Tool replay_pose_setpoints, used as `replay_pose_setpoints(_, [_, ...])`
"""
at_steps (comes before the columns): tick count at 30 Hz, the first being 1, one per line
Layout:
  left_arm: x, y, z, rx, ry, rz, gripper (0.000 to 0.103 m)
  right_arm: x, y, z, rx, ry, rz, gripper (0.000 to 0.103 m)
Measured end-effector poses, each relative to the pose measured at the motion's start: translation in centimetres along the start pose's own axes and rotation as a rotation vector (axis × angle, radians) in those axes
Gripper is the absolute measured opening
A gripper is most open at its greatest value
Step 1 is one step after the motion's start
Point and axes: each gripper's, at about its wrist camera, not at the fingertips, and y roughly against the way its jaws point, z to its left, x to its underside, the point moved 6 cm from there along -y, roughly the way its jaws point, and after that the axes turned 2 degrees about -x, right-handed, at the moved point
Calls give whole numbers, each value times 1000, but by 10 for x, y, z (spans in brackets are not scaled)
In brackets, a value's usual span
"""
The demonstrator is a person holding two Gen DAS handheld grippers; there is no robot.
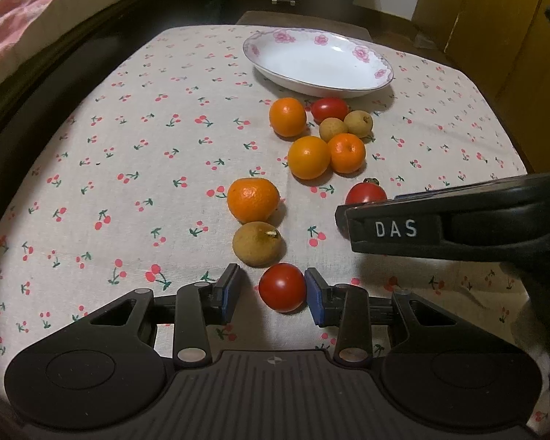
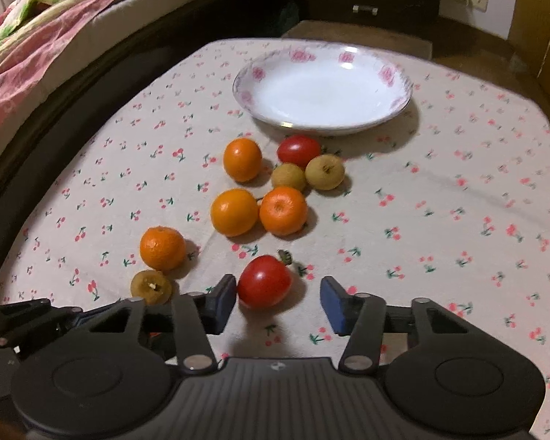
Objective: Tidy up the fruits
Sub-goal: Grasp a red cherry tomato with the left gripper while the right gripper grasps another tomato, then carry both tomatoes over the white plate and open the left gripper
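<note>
On the cherry-print tablecloth (image 1: 128,154), a small red tomato (image 1: 282,288) sits between the blue pads of my left gripper (image 1: 273,289). The right pad touches it and a sliver of cloth shows at the left pad. In the right wrist view, a larger red tomato (image 2: 264,281) with a green stem lies between the fingers of my right gripper (image 2: 278,293). It rests against the left pad, well clear of the right pad. Several oranges, such as one orange (image 1: 253,200), a brown longan (image 1: 258,244) and more fruit lie beyond. The white flowered plate (image 1: 379,73) holds nothing.
The right gripper's black body (image 1: 440,227) crosses the left wrist view and partly hides its tomato (image 1: 365,192). Part of the left gripper (image 2: 25,319) shows at the right view's lower left. A bed with a pink quilt (image 2: 36,36) runs along the table's left side.
</note>
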Motion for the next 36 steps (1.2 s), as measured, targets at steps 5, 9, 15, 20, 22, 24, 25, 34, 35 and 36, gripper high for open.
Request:
replay_pose_setpoints(5, [1,0,-2,-6,-16,2,48,-2,0,0,20,39,5,35])
replay_pose_setpoints(9, [2,0,-2,-10,-29,9,48,1,2,-4,20,47,3,34])
replay_pose_setpoints(15, [2,2,1,-23,-15,15,38,6,8,-8,20,48,0,34])
replay_pose_setpoints(20, [3,3,2,-27,-14,17,35,8,15,-7,18,58,-8,33])
replay_pose_setpoints(22, [3,2,1,-33,-18,15,35,10,18,-9,18,58,-7,33])
replay_pose_setpoints(24, [2,3,1,-37,-21,16,35,13,22,-12,14,42,-2,33])
replay_pose_setpoints(25, [2,3,1,-38,-19,17,35,14,24,-14,14,33,-1,33])
replay_pose_setpoints(34, [-5,13,-3,-45,-10,12,34,15,44,-21,21,29,-20,33])
replay_pose_setpoints(35, [-6,13,-5,-49,-12,11,34,16,43,-23,18,22,-17,33])
replay_pose_setpoints(36, [-7,13,-5,-50,-9,14,34,15,42,-25,14,16,-13,33])
